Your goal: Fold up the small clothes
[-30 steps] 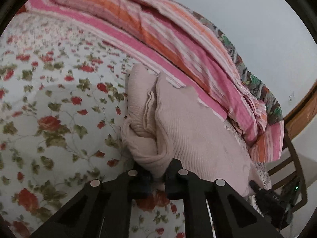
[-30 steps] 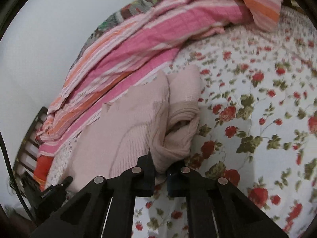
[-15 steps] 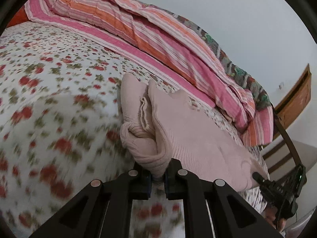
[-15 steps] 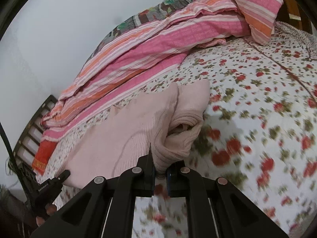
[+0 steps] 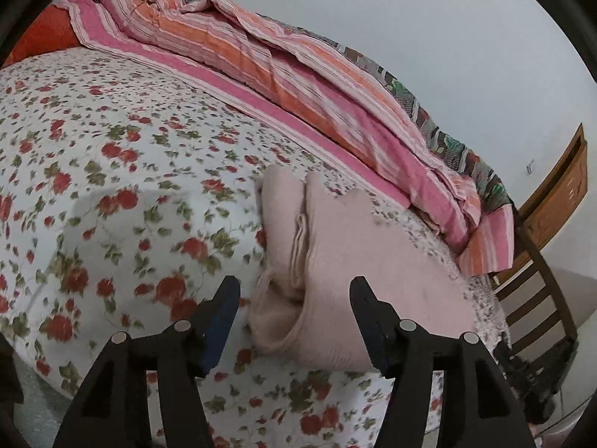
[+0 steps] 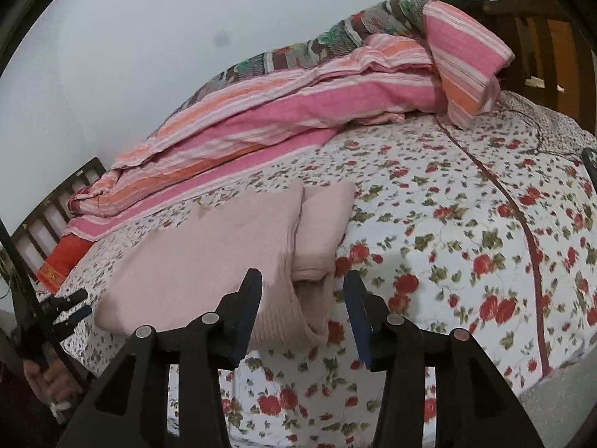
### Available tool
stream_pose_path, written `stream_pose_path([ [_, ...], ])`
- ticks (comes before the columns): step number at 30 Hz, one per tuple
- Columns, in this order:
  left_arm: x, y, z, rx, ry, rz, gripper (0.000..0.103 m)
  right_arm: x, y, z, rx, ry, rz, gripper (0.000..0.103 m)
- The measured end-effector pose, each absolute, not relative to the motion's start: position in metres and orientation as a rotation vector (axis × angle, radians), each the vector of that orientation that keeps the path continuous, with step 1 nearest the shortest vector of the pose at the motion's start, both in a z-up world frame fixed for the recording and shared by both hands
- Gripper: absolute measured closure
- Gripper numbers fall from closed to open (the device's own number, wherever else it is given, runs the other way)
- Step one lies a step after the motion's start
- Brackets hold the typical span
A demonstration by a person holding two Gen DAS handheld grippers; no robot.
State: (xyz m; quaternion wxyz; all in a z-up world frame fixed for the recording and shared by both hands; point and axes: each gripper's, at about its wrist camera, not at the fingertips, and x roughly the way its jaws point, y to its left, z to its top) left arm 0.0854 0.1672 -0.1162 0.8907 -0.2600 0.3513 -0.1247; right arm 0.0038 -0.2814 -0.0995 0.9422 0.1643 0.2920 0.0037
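A pale pink knitted garment (image 5: pixel 358 261) lies folded on the flowered bed sheet (image 5: pixel 112 194), its doubled edge towards me. My left gripper (image 5: pixel 294 291) hovers just in front of that near edge. Its jaws are opening and stand apart on either side of the fold without pressing on it. In the right wrist view the same garment (image 6: pixel 224 254) lies ahead and to the left. My right gripper (image 6: pixel 302 283) is at its near corner, jaws also opening, the cloth between the fingers but loose. The left gripper (image 6: pixel 69 304) shows small at the far left there.
A pink and orange striped blanket (image 5: pixel 283 74) is heaped along the wall behind the garment. A wooden bed frame (image 5: pixel 537 283) rises at the right end, and slats (image 6: pixel 56 205) at the other end. A red cloth (image 6: pixel 63 261) lies by the slats. The bed's near edge is just below the grippers.
Both grippers were shut on the garment's near edge. Now both have let go, their jaws have spread, and they have drawn back along the bed. The garment lies flatter.
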Motion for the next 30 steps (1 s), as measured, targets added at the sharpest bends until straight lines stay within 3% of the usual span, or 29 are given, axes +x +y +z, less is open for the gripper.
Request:
stream_pose_path([
  [6,0.096,0.148,-0.116,-0.495,0.746,-0.270,0.044,0.031,-0.263,-0.129,0.274,0.685,0.052,0.058],
  [7,0.096,0.145,-0.118,-0.482,0.752,-0.271,0.044,0.037,-0.261,-0.138,0.260,0.727,0.043,0.067],
  [8,0.097,0.143,-0.120,-0.465,0.759,-0.267,0.044,0.040,-0.259,-0.146,0.249,0.763,0.024,0.087],
  [11,0.097,0.140,-0.130,-0.420,0.780,-0.238,0.044,0.037,-0.266,-0.158,0.279,0.769,0.012,0.093],
  [17,0.099,0.145,-0.135,-0.414,0.773,-0.246,0.044,0.027,-0.261,-0.140,0.177,0.753,0.044,0.091],
  [21,0.112,0.137,-0.116,-0.366,0.716,-0.272,0.044,0.032,-0.267,-0.114,0.170,0.662,0.005,0.068],
  [30,0.192,0.095,-0.101,-0.236,0.786,-0.272,0.048,0.117,-0.267,-0.096,0.175,0.690,-0.039,0.067],
])
